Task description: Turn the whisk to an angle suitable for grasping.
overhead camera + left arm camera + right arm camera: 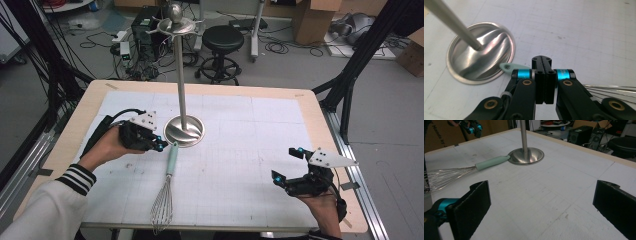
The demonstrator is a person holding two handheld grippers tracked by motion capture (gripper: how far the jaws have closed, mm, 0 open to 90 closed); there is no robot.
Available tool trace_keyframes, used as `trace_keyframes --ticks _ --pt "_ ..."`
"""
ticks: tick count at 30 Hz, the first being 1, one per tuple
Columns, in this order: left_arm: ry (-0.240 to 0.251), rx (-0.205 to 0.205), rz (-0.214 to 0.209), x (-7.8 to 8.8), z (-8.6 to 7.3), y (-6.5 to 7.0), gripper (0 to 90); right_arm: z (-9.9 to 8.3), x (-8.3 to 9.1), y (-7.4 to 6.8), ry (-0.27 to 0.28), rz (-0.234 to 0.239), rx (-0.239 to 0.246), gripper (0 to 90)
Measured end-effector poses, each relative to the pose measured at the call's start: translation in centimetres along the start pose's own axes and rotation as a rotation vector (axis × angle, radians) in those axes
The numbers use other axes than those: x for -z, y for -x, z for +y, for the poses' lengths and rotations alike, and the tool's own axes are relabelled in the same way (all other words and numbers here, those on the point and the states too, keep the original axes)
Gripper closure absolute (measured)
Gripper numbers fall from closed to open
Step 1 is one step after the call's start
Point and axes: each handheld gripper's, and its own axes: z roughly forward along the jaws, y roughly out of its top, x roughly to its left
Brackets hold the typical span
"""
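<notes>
Left gripper, jaws closed on nothing, hovers just left of the whisk handle tip. Whisk lies on the table, handle touching the stand base, wires toward the near edge. Right gripper, near right, jaws wide open.

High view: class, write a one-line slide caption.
Mint-handled whisk lies beside steel stand; left tongs shut, right tongs open.

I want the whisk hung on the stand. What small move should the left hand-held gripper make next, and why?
Probably open the left hand-held gripper: its jaws are shut empty just above the whisk handle, which lies on the table beside the stand base.
</notes>
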Motion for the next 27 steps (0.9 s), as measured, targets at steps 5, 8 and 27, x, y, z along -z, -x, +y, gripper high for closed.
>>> trace_keyframes --ticks 5,8,27 --pt "-0.004 -0.058 -0.041 -0.4 0.4 0.7 90.0 0.0 0.0 0.0 0.0 0.0 0.001 0.5" --pt "-0.011 -0.066 -0.057 -0.7 0.6 1.1 89.9 0.0 0.0 0.0 -0.001 0.0 0.002 0.5" --pt "-0.125 -0.13 -0.154 -5.0 0.6 3.1 89.9 0.0 0.1 0.0 -0.004 0.002 -0.002 0.5"
